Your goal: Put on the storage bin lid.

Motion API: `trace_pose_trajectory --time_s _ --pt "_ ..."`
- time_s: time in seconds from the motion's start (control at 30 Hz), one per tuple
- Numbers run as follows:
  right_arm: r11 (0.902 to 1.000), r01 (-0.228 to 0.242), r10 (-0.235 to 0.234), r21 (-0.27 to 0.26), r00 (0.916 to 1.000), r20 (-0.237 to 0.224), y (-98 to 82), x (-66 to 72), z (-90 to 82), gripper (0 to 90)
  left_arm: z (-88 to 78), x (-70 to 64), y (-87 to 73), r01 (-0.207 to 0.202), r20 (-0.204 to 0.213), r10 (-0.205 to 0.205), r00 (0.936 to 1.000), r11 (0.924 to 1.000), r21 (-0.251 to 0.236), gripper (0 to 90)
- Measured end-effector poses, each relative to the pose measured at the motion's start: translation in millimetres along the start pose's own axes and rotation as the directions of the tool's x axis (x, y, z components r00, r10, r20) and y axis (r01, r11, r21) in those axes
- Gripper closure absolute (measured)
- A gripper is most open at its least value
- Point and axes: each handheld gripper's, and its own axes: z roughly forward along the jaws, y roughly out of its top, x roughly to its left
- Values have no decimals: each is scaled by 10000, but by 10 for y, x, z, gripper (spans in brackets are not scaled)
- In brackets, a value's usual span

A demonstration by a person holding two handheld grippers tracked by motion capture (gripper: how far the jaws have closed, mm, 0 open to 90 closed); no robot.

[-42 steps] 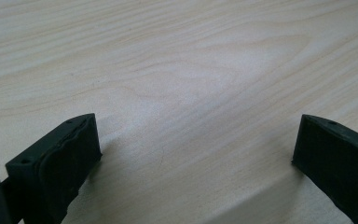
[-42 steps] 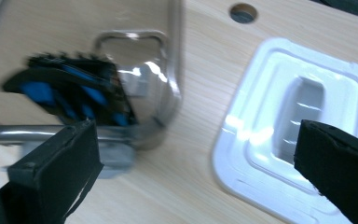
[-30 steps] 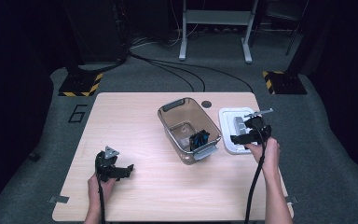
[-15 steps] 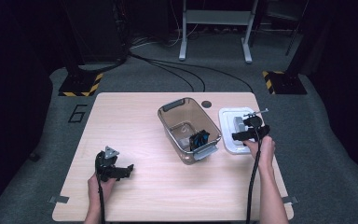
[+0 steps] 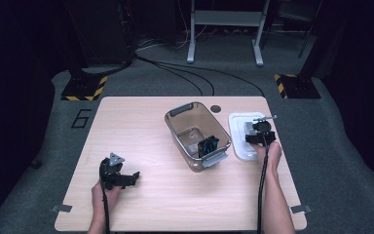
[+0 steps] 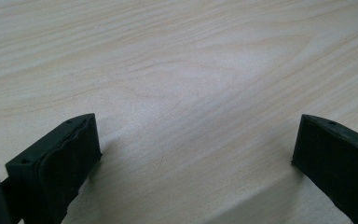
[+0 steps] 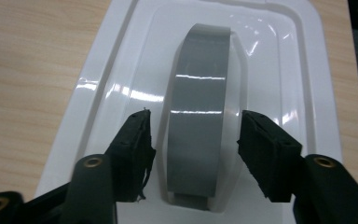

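Note:
A grey roll of tape (image 7: 200, 93) stands on edge in the hollow of a white plastic lid (image 7: 121, 70) at the table's right side. My right gripper (image 7: 193, 135) straddles the roll, one pad on each side. Its jaws have just been closing around the tape; a narrow gap still shows at the left pad (image 7: 137, 140). In the high view the right gripper (image 5: 260, 131) sits low over the lid (image 5: 238, 148). My left gripper (image 5: 124, 179) rests on the wood near the front left, open (image 6: 196, 140), with bare table between its pads.
A clear brown plastic bin (image 5: 180, 127) stands mid-table, left of the lid, with a black and blue object (image 5: 208, 146) inside near its front wall. The wooden table (image 5: 141, 126) ends just right of the lid. A small dark disc (image 5: 216, 108) lies behind the bin.
My right hand has sunk and drawn back a little over the white lid. The left hand has stayed where it was.

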Motion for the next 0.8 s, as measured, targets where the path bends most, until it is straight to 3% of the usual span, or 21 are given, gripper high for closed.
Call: trace_pose_trajectory --time_s 0.17,0.3,0.33,0.43,0.73,0.8 --pt "9995 225 -221 -227 9996 176 5 8 32 530 0 0 0 -6 0 6 10000 10000 3 5" --pt "9999 39 -35 -144 9996 287 -3 10 65 562 0 0 0 -1 -1 1 10000 10000 -1 5" --pt "9998 -152 153 -124 9998 108 7 -11 69 602 -1 0 0 -7 -1 7 10000 10000 5 6" --pt "9995 -296 298 -116 9994 196 22 -5 61 660 -1 1 0 -4 -2 4 10000 10000 5 5" --pt "9990 -390 395 -205 9989 239 19 -9 41 668 -7 9 1 -119 29 118 9999 9999 91 5" --pt "9995 -222 226 -223 9996 169 21 -15 17 669 -7 9 1 -119 34 119 9999 9999 92 6"
